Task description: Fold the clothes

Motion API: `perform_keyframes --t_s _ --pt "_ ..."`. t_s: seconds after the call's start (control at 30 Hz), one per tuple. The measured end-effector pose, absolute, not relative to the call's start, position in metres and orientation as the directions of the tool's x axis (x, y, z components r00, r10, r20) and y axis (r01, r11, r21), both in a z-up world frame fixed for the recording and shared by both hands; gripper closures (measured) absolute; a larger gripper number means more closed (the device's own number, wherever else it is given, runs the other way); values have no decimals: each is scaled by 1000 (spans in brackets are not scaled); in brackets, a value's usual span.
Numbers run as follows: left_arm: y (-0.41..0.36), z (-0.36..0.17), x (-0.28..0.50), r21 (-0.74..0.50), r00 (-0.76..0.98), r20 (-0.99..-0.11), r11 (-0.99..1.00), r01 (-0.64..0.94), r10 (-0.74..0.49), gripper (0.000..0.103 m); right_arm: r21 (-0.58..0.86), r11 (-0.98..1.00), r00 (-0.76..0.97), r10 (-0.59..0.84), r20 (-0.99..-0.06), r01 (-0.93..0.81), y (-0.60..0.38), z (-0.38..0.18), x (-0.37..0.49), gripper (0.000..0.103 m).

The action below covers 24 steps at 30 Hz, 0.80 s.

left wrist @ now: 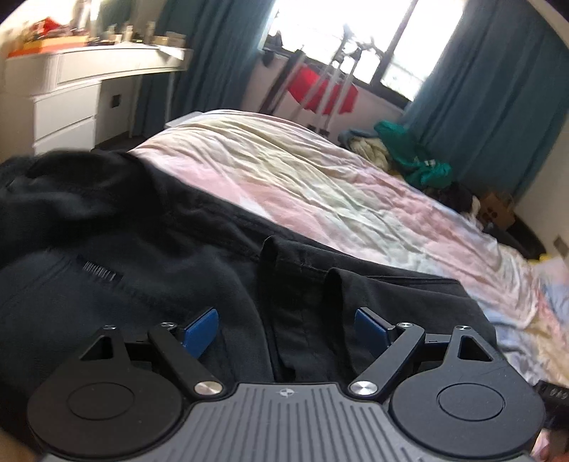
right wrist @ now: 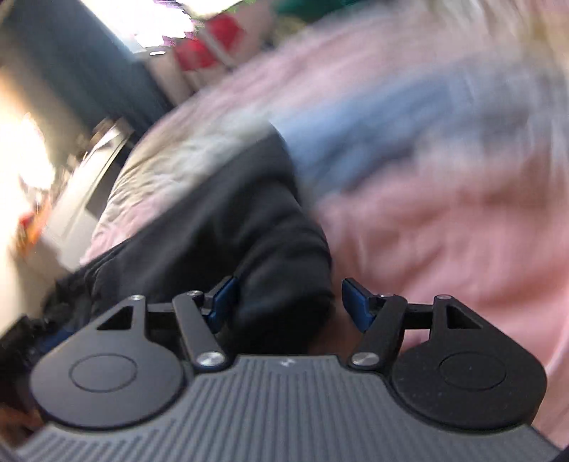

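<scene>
My left gripper (left wrist: 286, 328), its blue-padded fingers (left wrist: 201, 328) spread wide apart and holding nothing, hangs just over a crumpled black fabric garment (left wrist: 149, 248) that lies on the near left part of a wide bed under a wrinkled pink and cream sheet (left wrist: 320, 184). Raised folds of the black cloth sit between the two pads, which do not pinch them. Far left stands a white dresser with drawers (left wrist: 67, 103), its top crowded with small items too blurred to name. Beyond the bed, teal curtains (left wrist: 498, 106) frame a bright window (left wrist: 355, 32), with red cloth on a metal drying rack (left wrist: 320, 89) below it. Further right, a heap of green and pale clothes (left wrist: 409, 156) sits at the bed's far edge. My right gripper (right wrist: 290, 302), seen through heavy motion blur, also has its fingers apart and empty, with a rounded bulge of the same black garment just ahead of the left pad and pink sheet ahead of the right one.
</scene>
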<state>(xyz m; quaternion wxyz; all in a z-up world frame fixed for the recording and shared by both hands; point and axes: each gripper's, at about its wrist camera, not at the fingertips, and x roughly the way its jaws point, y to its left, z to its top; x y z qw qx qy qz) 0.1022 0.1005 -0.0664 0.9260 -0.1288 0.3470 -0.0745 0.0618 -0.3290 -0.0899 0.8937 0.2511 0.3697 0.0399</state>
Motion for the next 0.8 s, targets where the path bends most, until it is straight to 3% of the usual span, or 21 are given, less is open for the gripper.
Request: perform_keyframes --t_s 0.1,0.23,0.3,0.4,0.5,0.53,0.6,0.67,0.73,0.8 --pt "94 -61 125 -218 739 -649 975 50 -183 17 516 822 721 205 -662 240 -349 -102 68 35" --pt "85 -62 156 -184 723 -670 981 57 -167 18 501 836 745 185 -641 224 -338 -102 67 35" --pt "81 -69 171 -126 720 -684 991 47 -121 30 508 837 755 197 -626 203 -341 -100 65 34" --pt "78 -81 190 -54 704 -706 997 55 -77 33 527 830 765 217 -606 181 -348 -97 63 34" --pt "80 -86 202 -83 689 -715 993 86 -119 36 566 803 769 238 -593 187 -354 -100 64 34" --pt "81 -86 205 -96 685 -714 990 103 -140 39 572 798 770 242 -590 188 -355 -100 65 34" --pt "74 -86 208 -74 678 -715 983 165 -168 58 585 789 770 251 -586 188 -357 -101 68 34" --pt "62 -86 210 -9 673 -723 976 216 -155 59 594 782 768 261 -584 186 -358 -101 71 34" --pt "50 -89 212 55 662 -740 970 239 -121 66 597 783 766 273 -582 174 -359 -100 75 33" --pt "43 -91 213 76 658 -746 968 241 -106 82 600 782 766 278 -580 170 -360 -101 76 33"
